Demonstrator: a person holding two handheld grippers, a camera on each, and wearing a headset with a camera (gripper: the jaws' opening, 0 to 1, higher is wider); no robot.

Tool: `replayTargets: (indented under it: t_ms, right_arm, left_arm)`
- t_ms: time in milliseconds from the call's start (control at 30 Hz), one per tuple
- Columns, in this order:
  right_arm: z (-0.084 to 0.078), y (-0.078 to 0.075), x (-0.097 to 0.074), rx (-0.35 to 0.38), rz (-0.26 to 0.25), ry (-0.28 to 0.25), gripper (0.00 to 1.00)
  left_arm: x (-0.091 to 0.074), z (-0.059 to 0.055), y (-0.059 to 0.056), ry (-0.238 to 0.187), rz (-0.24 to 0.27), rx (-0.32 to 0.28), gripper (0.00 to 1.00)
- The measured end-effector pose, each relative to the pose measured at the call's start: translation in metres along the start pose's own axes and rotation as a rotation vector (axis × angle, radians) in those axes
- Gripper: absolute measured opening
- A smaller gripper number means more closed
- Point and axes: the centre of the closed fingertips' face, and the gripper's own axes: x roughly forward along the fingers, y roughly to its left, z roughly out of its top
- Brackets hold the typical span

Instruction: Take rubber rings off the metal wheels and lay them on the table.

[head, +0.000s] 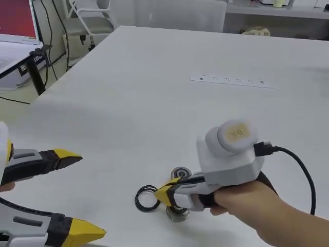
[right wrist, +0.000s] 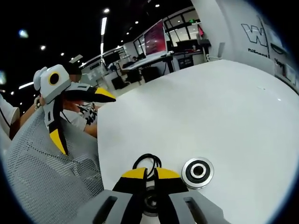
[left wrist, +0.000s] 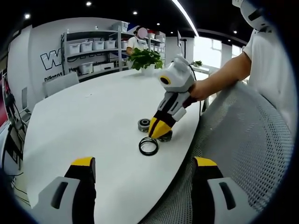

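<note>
Now right tool [head: 161,194], jaws together, sits over wheel [head: 178,214]; left tool [head: 91,195] gapes wide.

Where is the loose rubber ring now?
The ring lies on the table, lower centre of the head view, just left of the right gripper, by the wheels.

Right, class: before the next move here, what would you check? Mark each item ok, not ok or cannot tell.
1. Left gripper open and holding nothing: ok.
2. Right gripper jaws shut: ok.
3. Right gripper pinching the rubber rings: cannot tell.
4. Rubber rings lying on the table: ok.
5. Near wheel under the right gripper stripped bare: cannot tell.
6. Far wheel clear of both grippers: ok.
</note>
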Motion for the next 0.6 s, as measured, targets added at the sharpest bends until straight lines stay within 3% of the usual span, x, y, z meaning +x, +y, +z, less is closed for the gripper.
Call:
replayTargets:
  t_ms: [400,600]
  right_arm:
    - [0.004,-0.005,-0.003,-0.012,-0.016,-0.010,0.05]
    - [0.016,-0.007,-0.012,-0.027,-0.022,-0.047,0.06]
  left_arm:
    - [-0.001,0.001,0.001,-0.007,0.006,-0.011,0.80]
    - [0.000,0.001,0.000,-0.006,0.002,-0.008,0.81]
